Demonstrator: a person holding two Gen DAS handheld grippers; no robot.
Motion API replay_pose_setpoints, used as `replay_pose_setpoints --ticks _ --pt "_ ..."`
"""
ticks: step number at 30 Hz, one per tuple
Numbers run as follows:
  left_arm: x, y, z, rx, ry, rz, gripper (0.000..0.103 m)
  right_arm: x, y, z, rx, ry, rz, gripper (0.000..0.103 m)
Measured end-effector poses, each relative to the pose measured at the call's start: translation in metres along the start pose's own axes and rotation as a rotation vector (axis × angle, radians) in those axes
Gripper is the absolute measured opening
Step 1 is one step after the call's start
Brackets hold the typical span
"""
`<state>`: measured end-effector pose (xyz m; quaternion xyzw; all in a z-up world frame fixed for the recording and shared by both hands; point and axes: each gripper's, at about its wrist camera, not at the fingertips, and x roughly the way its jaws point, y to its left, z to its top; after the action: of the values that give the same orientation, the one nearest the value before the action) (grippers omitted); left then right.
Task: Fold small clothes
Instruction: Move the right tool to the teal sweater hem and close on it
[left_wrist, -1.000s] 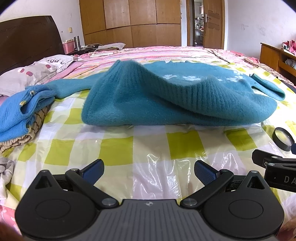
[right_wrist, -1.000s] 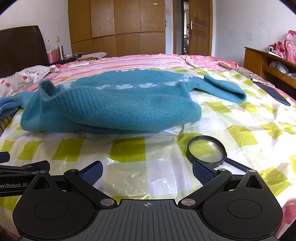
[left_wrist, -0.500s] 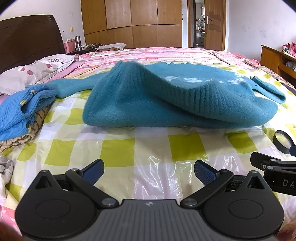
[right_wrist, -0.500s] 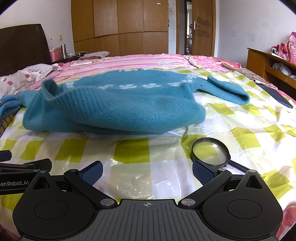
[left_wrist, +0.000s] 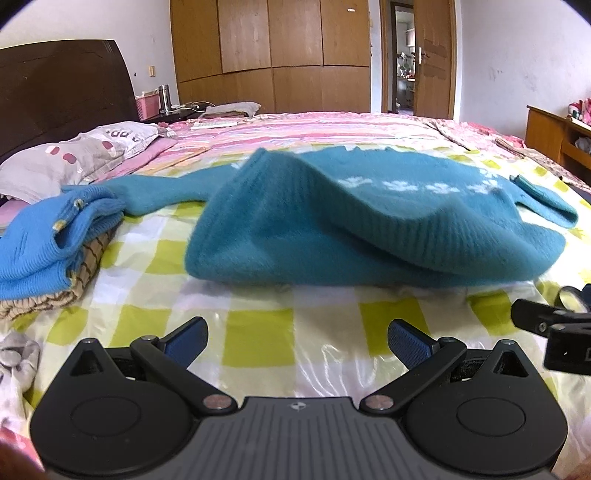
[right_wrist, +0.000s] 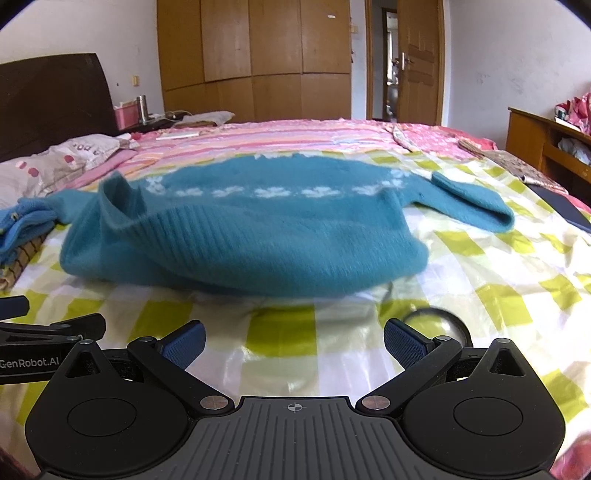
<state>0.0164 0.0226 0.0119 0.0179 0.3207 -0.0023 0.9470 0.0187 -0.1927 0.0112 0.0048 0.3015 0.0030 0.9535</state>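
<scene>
A teal knit sweater (left_wrist: 369, 229) with a white pattern band lies on the checked plastic sheet (left_wrist: 258, 332) on the bed, its hem folded up over the body and both sleeves spread out. It also shows in the right wrist view (right_wrist: 258, 236). My left gripper (left_wrist: 297, 341) is open and empty, just short of the sweater's near edge. My right gripper (right_wrist: 293, 341) is open and empty, also just short of the near edge. Each gripper sees the other at its side.
A stack of folded clothes with a bright blue knit on top (left_wrist: 48, 251) lies at the left. A magnifying glass (right_wrist: 443, 325) lies by my right gripper's right finger. Pillows (left_wrist: 74, 158) and the headboard are at far left, a wooden cabinet (right_wrist: 546, 144) at right.
Both grippers have moved forward toward the sweater's near edge. The magnifying glass now sits partly behind my right gripper's finger. Both stay open.
</scene>
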Motion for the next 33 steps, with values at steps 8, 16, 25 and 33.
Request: replay_pose_setpoints --ticks 8,16,25,33 --pt "0.002 0.018 0.02 0.01 -0.053 0.011 0.103 0.005 0.0 0.025 -0.014 -0.034 0.04 0.103" --pt "0.012 0.033 0.043 0.01 -0.093 0.029 0.103 0.021 -0.008 0.055 -0.022 -0.061 0.054 0.101" --pt "0.032 0.031 0.064 0.018 -0.111 0.038 0.103 0.054 -0.011 0.079 -0.066 -0.044 0.07 0.093" --pt "0.048 0.038 0.077 0.051 -0.166 0.136 0.103 0.085 -0.017 0.086 -0.123 0.035 0.115 0.076"
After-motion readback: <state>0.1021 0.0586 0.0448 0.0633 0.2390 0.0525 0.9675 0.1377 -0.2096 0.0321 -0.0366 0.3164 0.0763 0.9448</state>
